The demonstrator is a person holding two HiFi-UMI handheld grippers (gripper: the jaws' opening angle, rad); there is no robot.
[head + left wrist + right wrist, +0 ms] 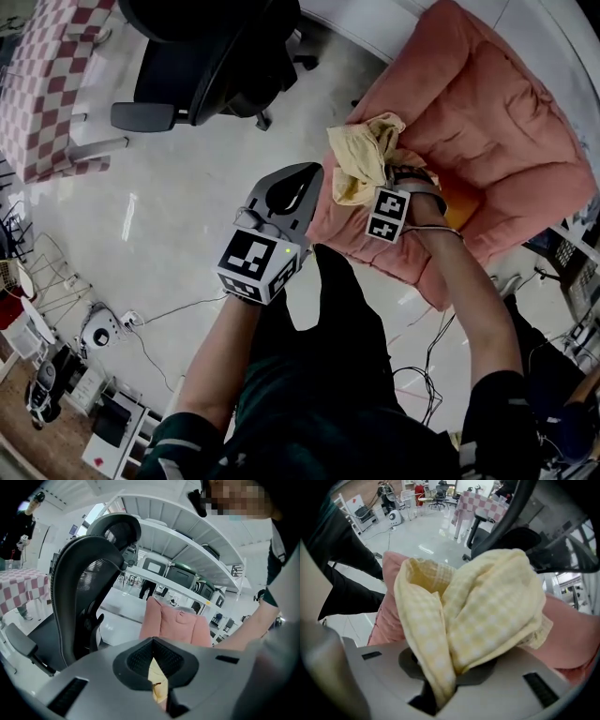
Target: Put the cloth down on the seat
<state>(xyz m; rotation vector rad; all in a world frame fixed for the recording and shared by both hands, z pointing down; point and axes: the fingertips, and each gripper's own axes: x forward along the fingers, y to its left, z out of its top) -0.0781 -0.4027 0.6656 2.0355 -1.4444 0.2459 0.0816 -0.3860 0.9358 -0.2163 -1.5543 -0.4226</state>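
The pink cushioned seat [497, 122] is seen at the upper right of the head view, with a black office chair [202, 56] well apart from it across the floor; the yellow checked cloth [361, 150] is held bunched over the front edge of the seat, near the cushion, and whether it already touches the cushion cannot be decided. The right tool [440, 693] is pointed downward and is clamped on the cloth, a fold of which is pinched deep between its jaws while the rest bulges above them. The left tool [156, 665] is kept just beside the cloth, its jaws brought together at the tips; a yellow sliver is seen in the narrow slit, but whether it is pinched there cannot be told. The step in hand is judged to be the bringing of the cloth onto the seat; the putting down is not yet done. For the next move, the cloth should be lowered until it rests on the cushion; then the right jaws should be parted and the tool lifted clear, so that no fold is dragged off the edge.
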